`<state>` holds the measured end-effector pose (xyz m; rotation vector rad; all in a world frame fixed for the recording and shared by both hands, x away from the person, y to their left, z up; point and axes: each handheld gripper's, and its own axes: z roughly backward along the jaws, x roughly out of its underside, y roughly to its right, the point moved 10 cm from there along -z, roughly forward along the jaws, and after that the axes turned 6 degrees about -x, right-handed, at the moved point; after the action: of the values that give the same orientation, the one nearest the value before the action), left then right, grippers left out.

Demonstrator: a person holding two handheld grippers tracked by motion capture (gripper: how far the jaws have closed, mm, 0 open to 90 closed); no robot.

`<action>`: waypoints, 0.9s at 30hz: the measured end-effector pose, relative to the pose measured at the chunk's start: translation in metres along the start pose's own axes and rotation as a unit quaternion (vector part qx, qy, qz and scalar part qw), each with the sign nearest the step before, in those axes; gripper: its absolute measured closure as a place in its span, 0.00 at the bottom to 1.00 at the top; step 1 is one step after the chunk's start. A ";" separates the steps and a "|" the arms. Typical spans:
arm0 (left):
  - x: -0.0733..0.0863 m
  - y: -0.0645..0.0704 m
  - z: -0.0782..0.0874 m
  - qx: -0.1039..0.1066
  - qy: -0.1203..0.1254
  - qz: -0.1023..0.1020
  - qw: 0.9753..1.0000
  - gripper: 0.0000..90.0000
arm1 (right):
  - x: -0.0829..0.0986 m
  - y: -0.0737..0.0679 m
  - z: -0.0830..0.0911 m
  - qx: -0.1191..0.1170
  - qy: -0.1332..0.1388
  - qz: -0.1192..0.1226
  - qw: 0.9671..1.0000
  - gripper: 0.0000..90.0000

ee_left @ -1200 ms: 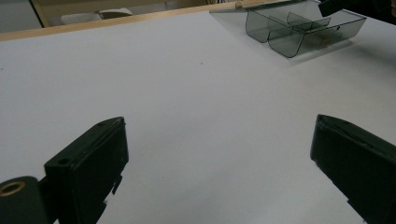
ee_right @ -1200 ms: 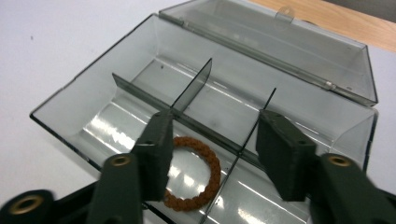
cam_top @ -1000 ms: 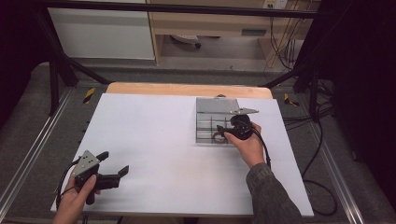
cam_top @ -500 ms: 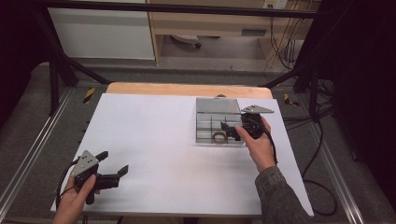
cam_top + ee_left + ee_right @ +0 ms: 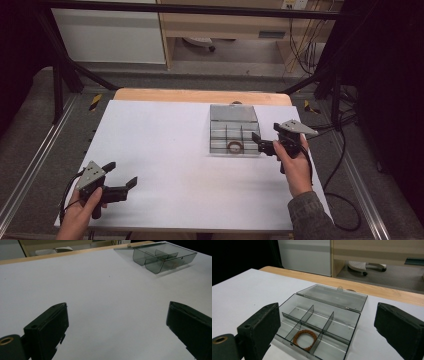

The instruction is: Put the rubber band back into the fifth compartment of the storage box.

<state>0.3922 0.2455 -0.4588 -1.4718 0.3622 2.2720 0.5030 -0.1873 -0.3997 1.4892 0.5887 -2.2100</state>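
A clear grey compartment box (image 5: pixel 240 131) stands on the white table, right of the middle, with its lid (image 5: pixel 232 113) laid open flat behind it. A brown beaded ring (image 5: pixel 233 146) lies in the box's front middle compartment (image 5: pixel 304 337). My right gripper (image 5: pixel 259 142) is open and empty just off the box's right side, pointing at it. In the right gripper view its black fingers (image 5: pixel 260 325) frame the box (image 5: pixel 337 321). My left gripper (image 5: pixel 120 175) is open and empty near the front left edge, far from the box (image 5: pixel 162 257).
The white table top (image 5: pixel 160 145) stretches wide between the two grippers. A wooden strip (image 5: pixel 165 95) runs along its far edge. Metal frame rails (image 5: pixel 30 160) flank the table, and cables (image 5: pixel 345 150) hang at the right.
My right gripper has drawn back to the right, from over the box to beside it. The ring stays in its compartment. The left gripper has hardly moved.
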 end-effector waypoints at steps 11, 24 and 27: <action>-0.004 -0.003 0.003 -0.006 0.014 0.008 1.000 0.05 | 0.019 0.005 0.036 0.004 0.027 -0.002 1.000 0.04; -0.008 -0.007 0.006 -0.008 0.027 0.016 0.999 0.04 | 0.063 0.000 0.061 0.019 0.030 -0.009 0.999 0.08; -0.009 -0.005 0.006 -0.006 0.028 0.013 0.999 0.04 | 0.081 -0.005 0.058 0.011 0.005 -0.010 1.000 0.07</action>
<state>0.3926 0.2511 -0.4482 -1.5490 0.3862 2.2600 0.4289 -0.2233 -0.4549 1.5134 0.5870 -2.2322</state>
